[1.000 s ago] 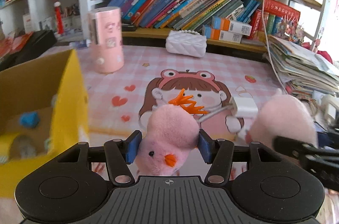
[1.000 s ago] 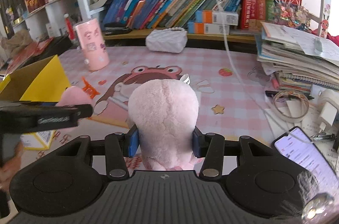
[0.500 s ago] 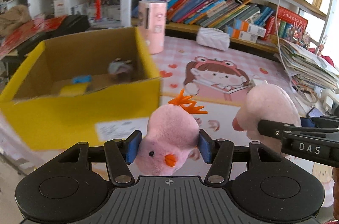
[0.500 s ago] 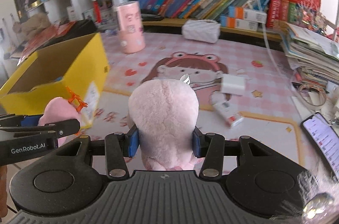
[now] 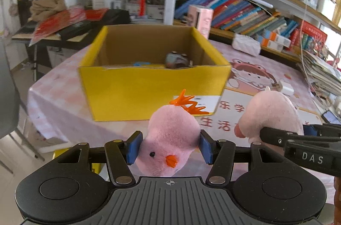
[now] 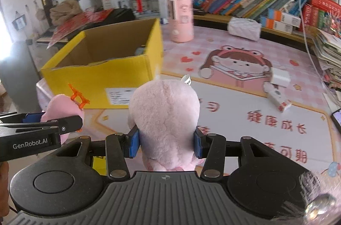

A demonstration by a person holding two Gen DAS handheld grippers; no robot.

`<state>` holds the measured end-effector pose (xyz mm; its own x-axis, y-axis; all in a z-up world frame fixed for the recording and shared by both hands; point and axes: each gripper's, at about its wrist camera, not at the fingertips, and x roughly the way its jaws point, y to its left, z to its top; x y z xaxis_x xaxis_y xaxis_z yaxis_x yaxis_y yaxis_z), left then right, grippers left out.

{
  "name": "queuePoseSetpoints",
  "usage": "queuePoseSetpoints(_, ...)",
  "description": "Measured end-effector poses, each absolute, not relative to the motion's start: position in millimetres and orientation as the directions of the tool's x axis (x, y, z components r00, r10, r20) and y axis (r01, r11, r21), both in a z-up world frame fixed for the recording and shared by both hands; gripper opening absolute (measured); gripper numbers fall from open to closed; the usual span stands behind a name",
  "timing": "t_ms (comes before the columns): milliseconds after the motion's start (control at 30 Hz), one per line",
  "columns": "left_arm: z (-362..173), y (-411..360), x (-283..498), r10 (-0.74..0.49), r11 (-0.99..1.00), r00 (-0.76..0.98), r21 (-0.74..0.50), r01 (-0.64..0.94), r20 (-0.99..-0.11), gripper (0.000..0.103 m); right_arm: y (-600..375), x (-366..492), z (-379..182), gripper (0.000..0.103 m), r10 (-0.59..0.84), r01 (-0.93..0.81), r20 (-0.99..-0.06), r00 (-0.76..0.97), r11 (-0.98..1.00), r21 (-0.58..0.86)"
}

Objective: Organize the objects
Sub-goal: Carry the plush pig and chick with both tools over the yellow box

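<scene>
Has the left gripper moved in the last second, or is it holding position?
Yes. The left gripper, shut on the pink chick, has swung left: the yellow box, earlier at the frame's left edge, now sits dead ahead.

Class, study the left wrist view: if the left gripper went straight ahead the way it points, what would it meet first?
Probably the near wall of the yellow box, struck first by the chick that the left gripper holds; depth is uncertain.
</scene>
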<state>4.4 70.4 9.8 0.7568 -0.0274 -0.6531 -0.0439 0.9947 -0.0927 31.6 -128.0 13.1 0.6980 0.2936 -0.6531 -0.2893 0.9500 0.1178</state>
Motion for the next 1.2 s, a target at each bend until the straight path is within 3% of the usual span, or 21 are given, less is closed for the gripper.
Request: queuePoseSetpoints(1200,32.2,132.9,-46.2,0.013,0.995,0.838,-0.076,-0.065,-0.546,0.055,-44.7,-19.5,29.2,0.045,0.343,-0.372,-0.596,0.726,0.925,0.078)
